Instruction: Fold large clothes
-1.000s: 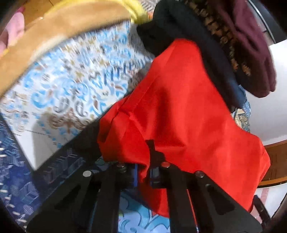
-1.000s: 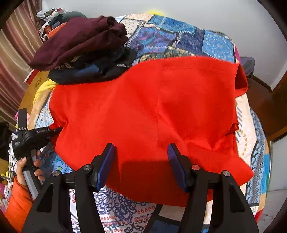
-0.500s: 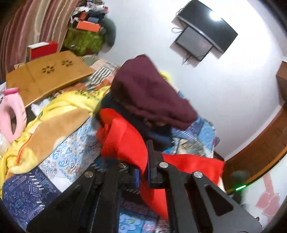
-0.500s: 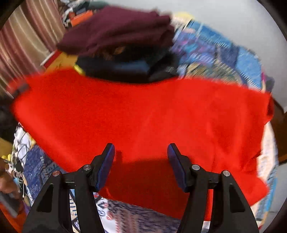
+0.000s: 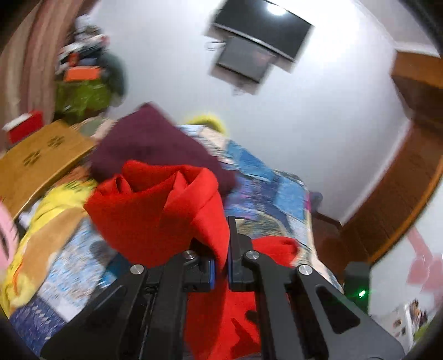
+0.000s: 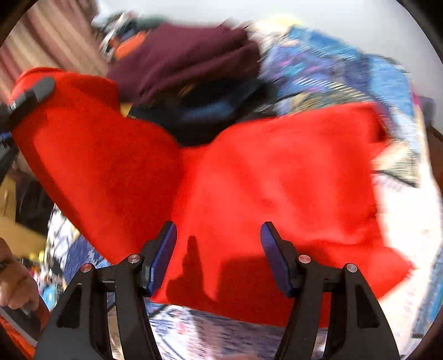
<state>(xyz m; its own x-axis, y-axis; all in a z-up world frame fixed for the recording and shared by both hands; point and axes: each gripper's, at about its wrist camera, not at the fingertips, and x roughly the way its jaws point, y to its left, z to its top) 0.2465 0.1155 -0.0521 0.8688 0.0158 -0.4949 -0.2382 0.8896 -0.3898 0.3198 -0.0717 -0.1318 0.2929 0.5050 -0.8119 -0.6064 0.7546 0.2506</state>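
The left tongs (image 5: 220, 265) pinch the red garment's (image 6: 277, 177) lifted left edge; the right tongs (image 6: 218, 256) hover open above its near hem.

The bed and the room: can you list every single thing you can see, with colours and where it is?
red cloth: one, red, spread on the bed, one edge lifted
bedspread: one, blue patchwork, under everything
maroon cloth: one, maroon, top of the pile behind the red cloth
dark clothes: count unclear, black and navy, under the maroon cloth
yellow blanket: one, yellow and tan, left side of the bed
wooden board: one, tan, far left
TV: one, black, on the white wall
left gripper: black, shut on the red cloth
right gripper: black with blue pads, open above the red cloth
hand: one, lower left
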